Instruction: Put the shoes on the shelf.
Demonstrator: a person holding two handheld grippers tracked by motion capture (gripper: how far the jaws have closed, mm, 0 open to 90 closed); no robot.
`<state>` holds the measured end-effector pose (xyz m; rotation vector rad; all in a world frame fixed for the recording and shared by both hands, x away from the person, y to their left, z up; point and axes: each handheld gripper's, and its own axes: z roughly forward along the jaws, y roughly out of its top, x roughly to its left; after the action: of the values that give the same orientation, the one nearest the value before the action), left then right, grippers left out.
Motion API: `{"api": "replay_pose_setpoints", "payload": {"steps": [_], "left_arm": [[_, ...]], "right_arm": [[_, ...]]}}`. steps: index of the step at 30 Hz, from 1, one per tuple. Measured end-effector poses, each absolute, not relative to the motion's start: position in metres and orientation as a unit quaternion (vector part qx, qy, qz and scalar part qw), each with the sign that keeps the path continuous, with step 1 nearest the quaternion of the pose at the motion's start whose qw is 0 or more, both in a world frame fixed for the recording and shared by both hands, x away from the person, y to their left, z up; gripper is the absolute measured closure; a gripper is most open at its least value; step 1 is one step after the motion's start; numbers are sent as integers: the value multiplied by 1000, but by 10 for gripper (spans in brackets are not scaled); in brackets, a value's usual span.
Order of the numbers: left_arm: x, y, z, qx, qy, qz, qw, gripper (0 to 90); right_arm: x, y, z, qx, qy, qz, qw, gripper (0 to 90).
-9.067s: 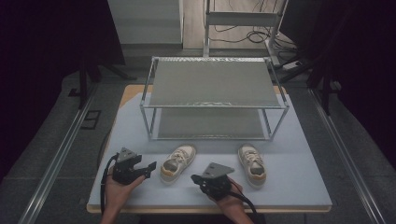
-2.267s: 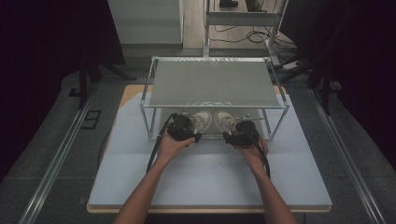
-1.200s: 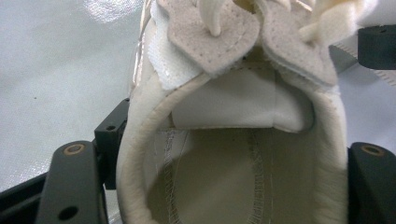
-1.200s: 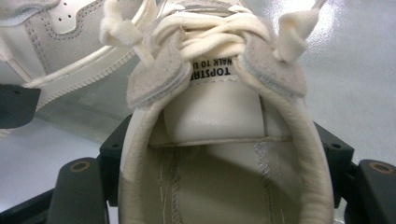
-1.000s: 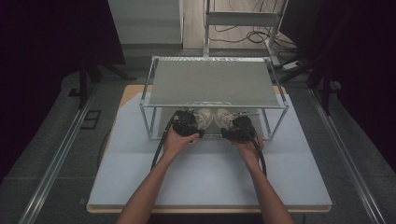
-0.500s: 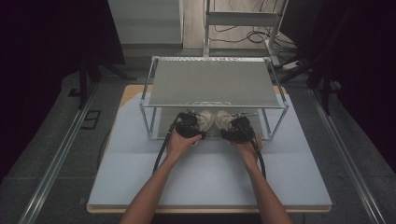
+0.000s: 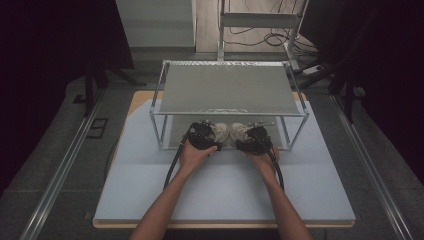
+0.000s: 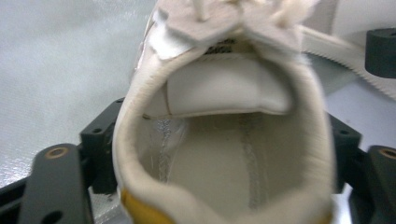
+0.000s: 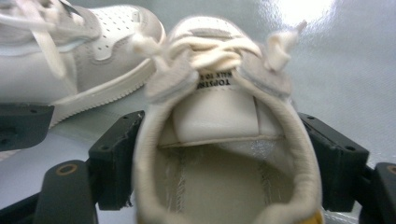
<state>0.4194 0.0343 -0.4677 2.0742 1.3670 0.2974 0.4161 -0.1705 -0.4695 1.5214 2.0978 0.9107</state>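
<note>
Now both forearms are reaching from six o'clock toward the middle of the table [image 7: 150,200], where 9.1 seconds ago the hands were sitting back at the near edge. Each gripper is clamping a shoe by the heel. The left gripper [image 7: 202,136] is squeezing the left shoe [image 8: 219,126] between its jaws, which are pressing on either side of the collar in the left gripper view. The right gripper [image 7: 256,140] is doing the same to the right shoe [image 9: 224,121], jaws pressing both flanks of the opening.

Earlier the two shoes were lying well apart on the open table in front of the rack; now they are sitting just beside each other, toes pointing to twelve o'clock, under the front edge of the rack [image 7: 227,87]. Since 2.3 seconds ago the grippers are barely shifting. In the right gripper view the left shoe is lying at ten o'clock, close beside the right one.
</note>
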Motion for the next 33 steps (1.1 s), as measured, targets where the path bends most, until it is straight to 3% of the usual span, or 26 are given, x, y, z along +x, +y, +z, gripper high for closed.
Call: {"api": "replay_pose_setpoints", "payload": {"steps": [5, 11, 22, 29, 33], "left_arm": [[407, 57, -456, 808, 467, 138, 332, 243], [382, 76, -450, 784, 479, 130, 373, 300], [372, 116, -448, 764, 490, 156, 389, 615], [377, 120, -455, 765, 497, 148, 381, 724], [381, 120, -458, 766, 499, 147, 378, 772]], "right_arm": [[405, -177, -456, 533, 744, 348, 201, 221], [385, -189, -442, 525, 736, 371, 210, 274], [366, -217, -434, 525, 719, 398, 222, 394], [359, -230, -429, 526, 705, 414, 235, 470], [361, -242, -433, 538, 699, 402, 245, 596]]}}
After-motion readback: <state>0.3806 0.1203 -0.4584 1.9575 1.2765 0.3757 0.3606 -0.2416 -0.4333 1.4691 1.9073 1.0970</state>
